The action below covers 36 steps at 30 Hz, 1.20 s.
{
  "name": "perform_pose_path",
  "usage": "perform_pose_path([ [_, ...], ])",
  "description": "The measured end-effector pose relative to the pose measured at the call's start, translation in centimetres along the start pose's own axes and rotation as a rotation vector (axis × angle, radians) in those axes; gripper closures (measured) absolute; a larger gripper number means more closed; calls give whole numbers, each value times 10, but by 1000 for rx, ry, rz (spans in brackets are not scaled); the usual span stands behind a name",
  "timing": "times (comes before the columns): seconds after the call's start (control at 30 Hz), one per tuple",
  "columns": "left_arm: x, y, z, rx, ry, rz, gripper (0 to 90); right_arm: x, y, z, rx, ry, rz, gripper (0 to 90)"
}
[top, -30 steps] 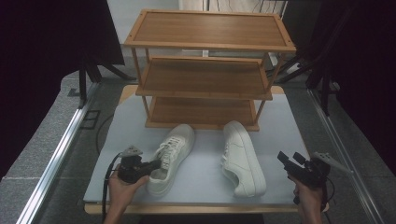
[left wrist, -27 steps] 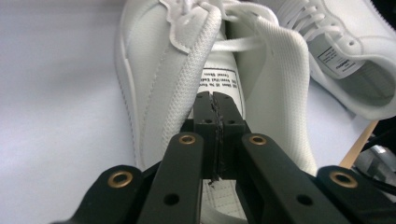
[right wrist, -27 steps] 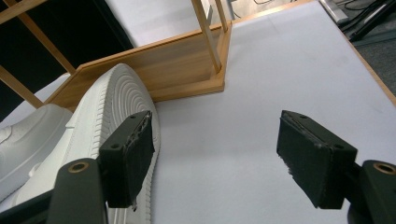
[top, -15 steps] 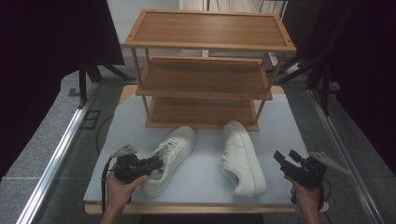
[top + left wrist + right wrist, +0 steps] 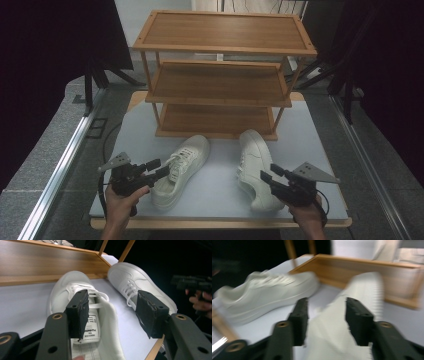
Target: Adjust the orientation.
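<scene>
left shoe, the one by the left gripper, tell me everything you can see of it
The left shoe is a white low-top sneaker with white laces and a pale, leather-like upper. It lies tipped onto its side on the grey table, toe toward the wooden rack, opening toward the person, so the printed insole label shows in the left gripper view. The left gripper stands open around its heel collar, jaws having just been opening, pads not pressing it. It lies apart from the right shoe.
</scene>
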State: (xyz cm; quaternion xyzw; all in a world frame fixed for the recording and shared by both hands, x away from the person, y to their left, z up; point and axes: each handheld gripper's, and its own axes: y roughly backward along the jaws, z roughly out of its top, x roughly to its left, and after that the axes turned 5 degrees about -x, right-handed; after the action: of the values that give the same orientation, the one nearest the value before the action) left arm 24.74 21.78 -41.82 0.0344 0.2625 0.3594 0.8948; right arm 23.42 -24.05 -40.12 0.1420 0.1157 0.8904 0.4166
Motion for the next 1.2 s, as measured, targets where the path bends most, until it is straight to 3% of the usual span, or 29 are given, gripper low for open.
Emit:
perform_pose_path([
  [0.07,1,1,0,-8,8,3,428,3,-3,-1,13,10,20,618],
  [0.17,3,0,1,-16,16,-6,414,15,-18,-8,97,60,61,698],
  [0.37,1,-5,-2,15,11,-14,404,31,-37,-21,204,125,78,843],
  [0.4,0,-5,-2,16,9,-13,404,37,-42,-24,236,154,68,876],
  [0.57,1,-6,-1,13,23,7,404,40,-49,-30,301,212,6,896],
  [0.63,1,-8,-1,11,28,9,405,39,-50,-32,311,225,-17,896],
  [1.0,-4,-11,0,9,41,-10,407,32,-38,-27,291,209,-48,895],
  [1.2,-2,-10,0,2,53,-10,407,22,-32,-25,268,175,-33,897],
])
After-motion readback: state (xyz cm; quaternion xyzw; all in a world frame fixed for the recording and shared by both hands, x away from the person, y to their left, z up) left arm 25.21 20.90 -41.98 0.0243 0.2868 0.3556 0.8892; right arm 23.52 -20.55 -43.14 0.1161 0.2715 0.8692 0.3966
